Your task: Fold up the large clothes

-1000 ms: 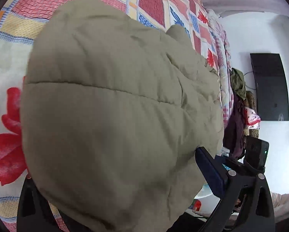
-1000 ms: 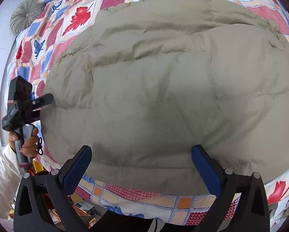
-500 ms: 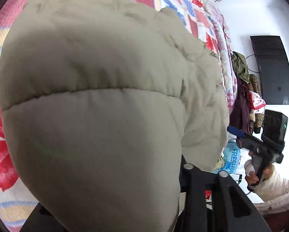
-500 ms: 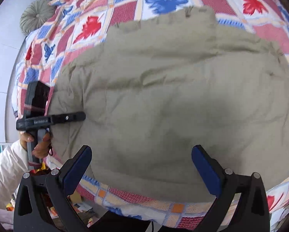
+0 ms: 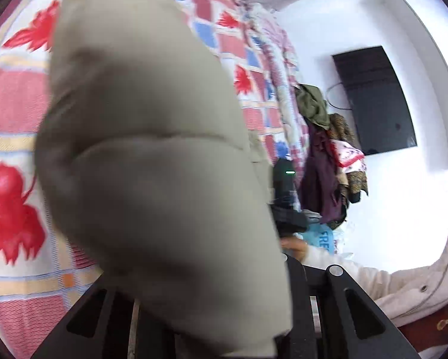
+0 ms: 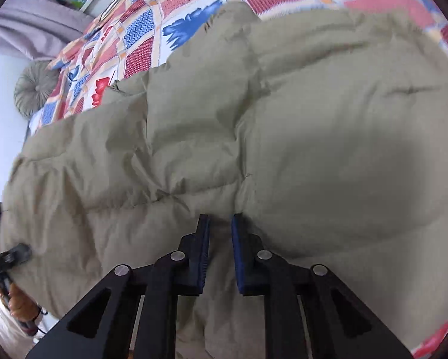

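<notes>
- Right tool [image 6: 219, 224]: its 2 blue pads have just closed, pinching a fold of the olive puffer jacket [image 6: 284, 149], which lies on the patchwork bed quilt [image 6: 170, 9].
- Left tool [image 5: 212, 314]: jaws hidden by bunched jacket, just narrowed; grip looks likely.
- Blue bag [image 5: 322, 239] reads "FRE".

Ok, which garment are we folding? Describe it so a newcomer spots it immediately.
Look at the bed with the patchwork quilt of red and blue leaves. Spread across it is the puffy jacket, plain khaki with stitched padded panels. It is the only unpatterned thing on the bed.
</notes>
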A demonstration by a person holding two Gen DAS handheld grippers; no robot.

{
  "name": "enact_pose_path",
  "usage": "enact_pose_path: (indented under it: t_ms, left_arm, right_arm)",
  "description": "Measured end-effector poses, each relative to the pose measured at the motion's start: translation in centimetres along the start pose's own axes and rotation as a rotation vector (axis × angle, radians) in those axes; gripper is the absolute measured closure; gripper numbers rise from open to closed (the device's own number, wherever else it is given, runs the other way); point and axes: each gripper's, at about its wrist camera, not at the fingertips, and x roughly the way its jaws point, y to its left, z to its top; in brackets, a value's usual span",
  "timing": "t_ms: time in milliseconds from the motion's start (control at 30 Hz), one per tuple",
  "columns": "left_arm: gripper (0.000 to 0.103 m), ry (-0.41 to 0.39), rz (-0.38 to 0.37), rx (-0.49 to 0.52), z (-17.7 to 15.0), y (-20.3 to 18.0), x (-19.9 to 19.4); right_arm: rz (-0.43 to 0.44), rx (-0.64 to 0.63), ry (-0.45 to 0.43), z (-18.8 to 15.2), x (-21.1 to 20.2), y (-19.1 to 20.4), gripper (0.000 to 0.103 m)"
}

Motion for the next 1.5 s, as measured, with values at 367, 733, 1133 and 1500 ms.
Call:
enact_pose_path:
  t_ms: [367, 733, 1133, 1500]
  left_arm:
    - [0.075, 0.142, 0.198, 0.210, 3.8, -13.5, 12.1]
    - [0.040, 0.246, 0.271, 0.204, 4.0, -16.2, 19.8]
    - [0.027, 0.295, 0.117, 0.107, 5.1, -13.3, 31.5]
    - [0.027, 0.277, 0.240, 0.209, 5.3, -13.8, 35.4]
  right_arm:
    - [0.163, 0.109, 0.016, -0.5, 2.8, -3.1, 0.100]
    - [0.205, 0.197, -0.052, -1.9, -5.8, -8.0, 0.094]
    - [0.057, 0.278, -0.181, -7.3, -13.8, -14.5, 0.065]
    - [0.184, 0.132, -0.256, -10.7, -21.8, -14.5, 0.026]
